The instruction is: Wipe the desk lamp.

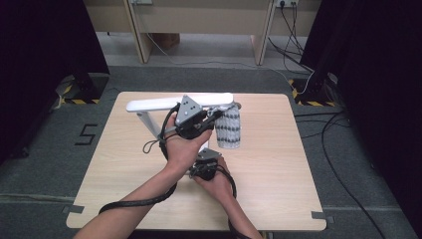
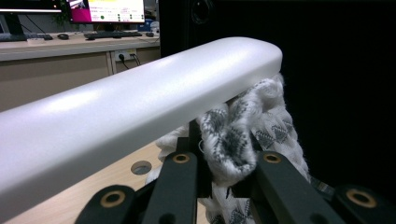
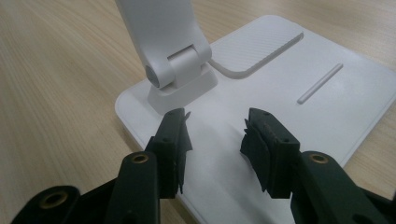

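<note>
A white stand has a long rounded bar (image 1: 164, 104) (image 2: 140, 102) on a slanted arm. A grey-and-white patterned knitted cloth (image 1: 230, 130) (image 2: 271, 126) hangs from the bar's right end. My left gripper (image 1: 214, 118) (image 2: 227, 161) is up just under that end, shut on a fold of the cloth. Lower down, my right gripper (image 1: 205, 155) (image 3: 215, 126) is open over the stand's flat white base (image 3: 289, 88), close to the arm's hinge (image 3: 180, 70), with nothing between its fingers. In the high view the hands cover most of the base.
The stand is on a light wooden table (image 1: 278, 164) with a small round hole (image 2: 141, 167) in its top. Black cables trail from both grippers across the near table. Black curtains hang at both sides, and a desk with screens (image 2: 107, 9) stands behind.
</note>
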Motion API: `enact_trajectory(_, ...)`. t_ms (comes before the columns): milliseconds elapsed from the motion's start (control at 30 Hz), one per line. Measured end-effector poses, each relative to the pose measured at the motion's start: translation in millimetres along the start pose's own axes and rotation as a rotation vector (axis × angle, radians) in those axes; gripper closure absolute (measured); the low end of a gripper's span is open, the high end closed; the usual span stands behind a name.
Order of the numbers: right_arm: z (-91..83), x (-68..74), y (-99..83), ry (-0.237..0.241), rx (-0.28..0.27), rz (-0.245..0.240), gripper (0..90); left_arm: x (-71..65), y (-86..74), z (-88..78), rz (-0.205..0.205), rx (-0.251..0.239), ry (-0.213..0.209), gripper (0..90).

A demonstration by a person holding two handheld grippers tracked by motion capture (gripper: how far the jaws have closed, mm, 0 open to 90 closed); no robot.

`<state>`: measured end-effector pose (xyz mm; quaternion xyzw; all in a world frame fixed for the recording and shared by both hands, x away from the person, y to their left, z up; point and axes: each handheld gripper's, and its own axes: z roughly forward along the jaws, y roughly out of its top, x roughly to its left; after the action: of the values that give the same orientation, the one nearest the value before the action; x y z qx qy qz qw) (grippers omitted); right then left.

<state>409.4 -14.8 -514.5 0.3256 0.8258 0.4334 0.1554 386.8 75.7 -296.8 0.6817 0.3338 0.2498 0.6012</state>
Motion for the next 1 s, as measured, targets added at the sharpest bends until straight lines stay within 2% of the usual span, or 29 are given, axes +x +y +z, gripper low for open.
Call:
enact_trajectory(400,0.0,0.1,0.1,-0.001,0.001,0.002,58.4,2.6,0.2,-3.9,-0.024,-0.037,0.003,82.5)
enact_trajectory(1000,0.2,0.2,0.1,-0.003,-0.002,-0.001,58.4,12.7,-4.3,-17.3,-0.042,-0.055,0.028,82.4)
